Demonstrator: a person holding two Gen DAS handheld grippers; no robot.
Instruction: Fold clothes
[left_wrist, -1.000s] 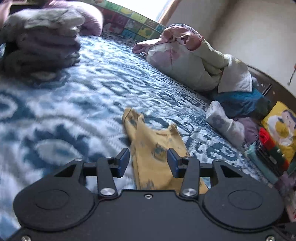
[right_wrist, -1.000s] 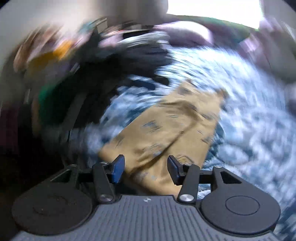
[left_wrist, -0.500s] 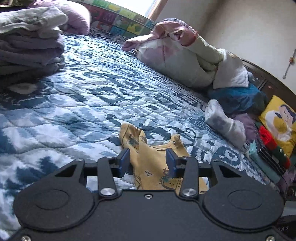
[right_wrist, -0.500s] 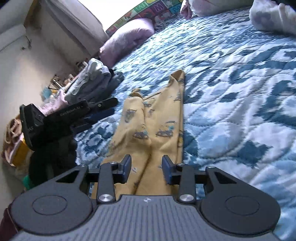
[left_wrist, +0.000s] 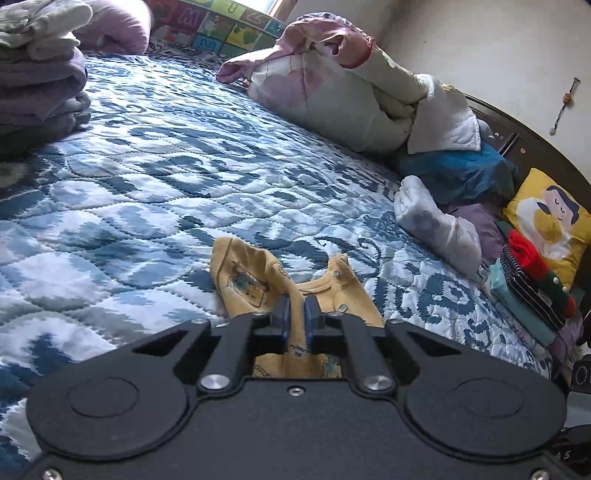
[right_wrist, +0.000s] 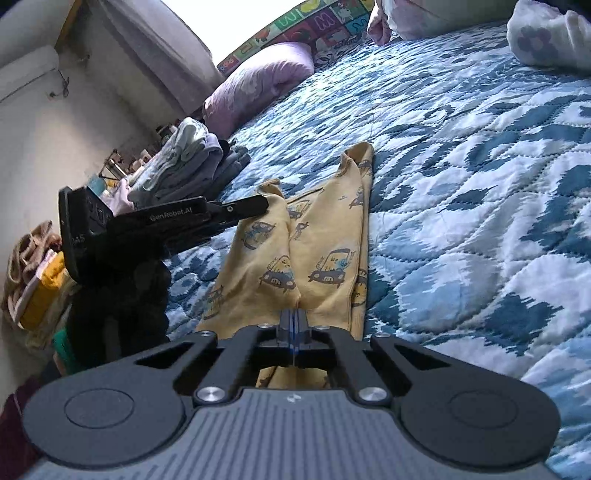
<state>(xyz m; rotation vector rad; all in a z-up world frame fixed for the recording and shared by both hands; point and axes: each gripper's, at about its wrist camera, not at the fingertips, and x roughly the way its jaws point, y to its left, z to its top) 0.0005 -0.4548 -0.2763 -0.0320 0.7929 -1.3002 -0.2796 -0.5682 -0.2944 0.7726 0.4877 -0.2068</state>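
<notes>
yellow garment, left tool visible from right view only

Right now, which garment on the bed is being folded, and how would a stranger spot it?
Start at the bed's blue and white patterned quilt. Near its front edge lies one small yellow garment, spread out alone on the quilt, away from the folded stack of grey and lilac clothes. It is the only yellow piece printed with little cartoon cars, and both tools are shut on its cloth.
</notes>
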